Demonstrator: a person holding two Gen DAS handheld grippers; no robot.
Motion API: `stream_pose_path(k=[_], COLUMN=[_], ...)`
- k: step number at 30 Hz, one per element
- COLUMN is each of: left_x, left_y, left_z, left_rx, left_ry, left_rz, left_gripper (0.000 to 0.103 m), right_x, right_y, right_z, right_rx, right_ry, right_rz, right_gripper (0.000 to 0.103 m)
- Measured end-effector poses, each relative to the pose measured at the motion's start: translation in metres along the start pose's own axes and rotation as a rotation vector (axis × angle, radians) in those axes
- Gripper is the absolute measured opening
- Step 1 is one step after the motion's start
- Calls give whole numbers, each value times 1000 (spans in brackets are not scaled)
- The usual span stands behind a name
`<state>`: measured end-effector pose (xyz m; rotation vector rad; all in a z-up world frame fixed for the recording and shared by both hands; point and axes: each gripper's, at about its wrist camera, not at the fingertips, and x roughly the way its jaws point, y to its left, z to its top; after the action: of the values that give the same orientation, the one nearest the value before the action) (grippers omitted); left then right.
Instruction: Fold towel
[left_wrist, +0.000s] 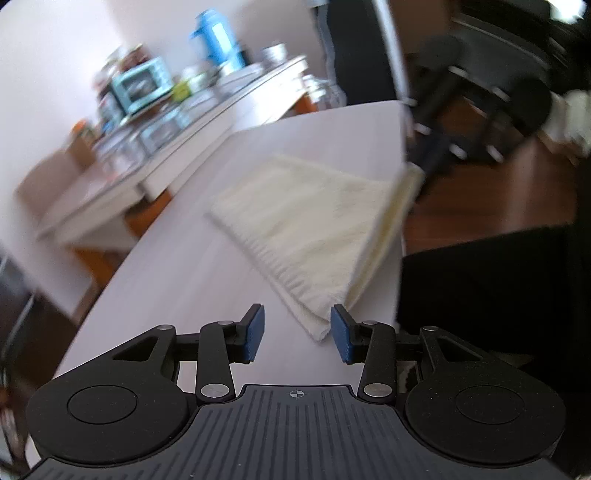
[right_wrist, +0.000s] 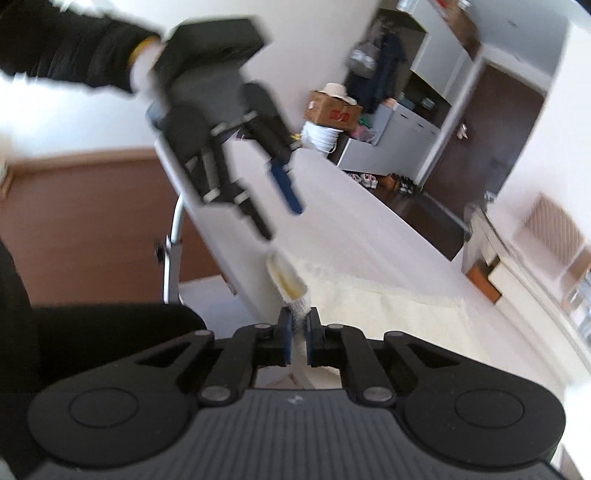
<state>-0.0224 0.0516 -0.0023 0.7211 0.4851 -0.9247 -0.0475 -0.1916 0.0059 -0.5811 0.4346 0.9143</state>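
A cream towel (left_wrist: 314, 221) lies folded on the white table (left_wrist: 177, 280). My left gripper (left_wrist: 297, 334) is open, its blue pads either side of the towel's near corner, just short of it. In the right wrist view my right gripper (right_wrist: 298, 332) is shut on the towel's edge (right_wrist: 291, 284), which bunches up between the pads. The rest of the towel (right_wrist: 388, 314) spreads out to the right. The left gripper (right_wrist: 273, 206) shows there too, open, above the far end of the towel. The right gripper appears in the left wrist view (left_wrist: 424, 162) at the towel's far corner.
A side counter (left_wrist: 166, 122) with a blue toaster oven, a blue jug and jars runs along the wall left of the table. The table's right edge (left_wrist: 400, 229) drops to a wooden floor. A door, boxes and shoes (right_wrist: 369, 177) lie beyond the table's far end.
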Motion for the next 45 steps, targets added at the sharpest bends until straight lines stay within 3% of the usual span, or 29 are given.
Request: stream_pose_path(k=[9,19,22,24,27,30,35,40,45], left_x=[11,33,38,42,43,40,33,44,78], left_y=[-6,-17,-20,-21,-22,-19,3,34,67], left_z=[6,12,16,20,25,30,48,68,87], left_rx=[105,195,218,226,209,179,97,9,-65], left_ry=[-66,-68,-67,-62,-45,-11,-11,-8,50], left_rz=[-84,-103,-111,-134,-171,-241,-293,-235,-148], left_gripper=[48,47,39,14,6,6,6,6,6], right_x=[-5,-18,-24,-27,-31,-34,-45,-50,-36], right_y=[-27,-25,-28,-29,-31,-32,-45,-76,-129], right_z=[-4,-8,-12,-14,-19,-23,-28,-29,-28], right_rx=[69,130,154,168,195,211,246,313,411], right_ry=[12,-5,-7,-7,-9,-7,-21,-47,-57], right_rz=[-22,-27,-36,-40,-39,-16,65,71,39], right_gripper=[8,8,8,8,8,8,7,7,7])
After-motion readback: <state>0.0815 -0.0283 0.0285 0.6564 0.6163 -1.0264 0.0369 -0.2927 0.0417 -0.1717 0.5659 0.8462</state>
